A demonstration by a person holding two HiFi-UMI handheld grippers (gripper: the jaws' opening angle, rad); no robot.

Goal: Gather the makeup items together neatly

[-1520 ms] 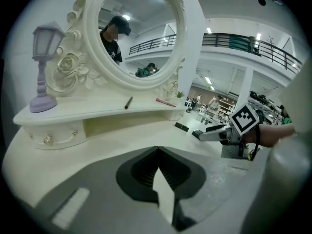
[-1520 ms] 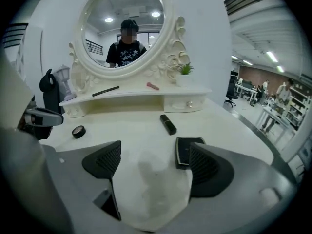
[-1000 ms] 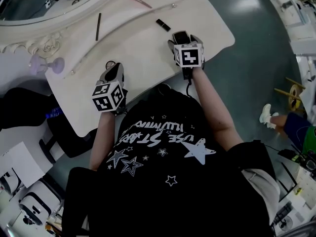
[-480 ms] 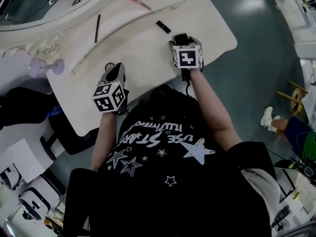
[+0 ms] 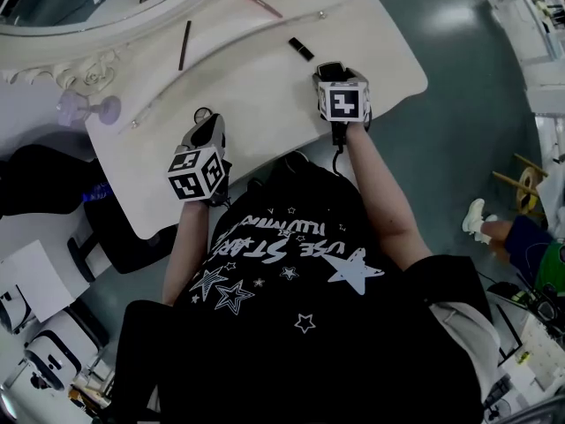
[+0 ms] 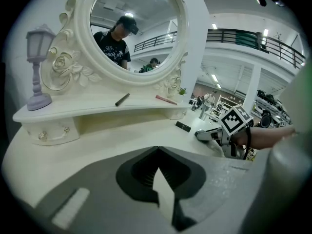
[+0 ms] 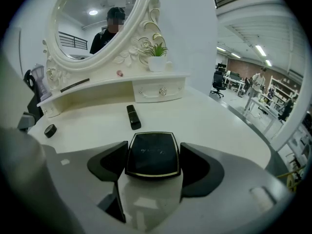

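Note:
My right gripper (image 5: 332,69) is shut on a black square compact (image 7: 152,155), held low over the white vanity table (image 5: 256,95) near its front right. A black lipstick tube (image 5: 301,49) lies just beyond it, also visible as the lipstick tube (image 7: 133,116). A small round black item (image 5: 203,113) sits in front of my left gripper (image 5: 208,129), which is shut and empty (image 6: 157,152). On the raised shelf lie a dark pencil (image 5: 185,45) and a pink brush (image 5: 262,3).
An oval mirror (image 6: 131,30) in an ornate white frame stands at the back. A purple lamp (image 5: 84,109) is at the shelf's left end and a small potted plant (image 7: 157,57) at its right. The table's front edge runs close under both grippers.
The head view has shifted slightly. Both grippers stay almost where they were, the right one still holding the compact.

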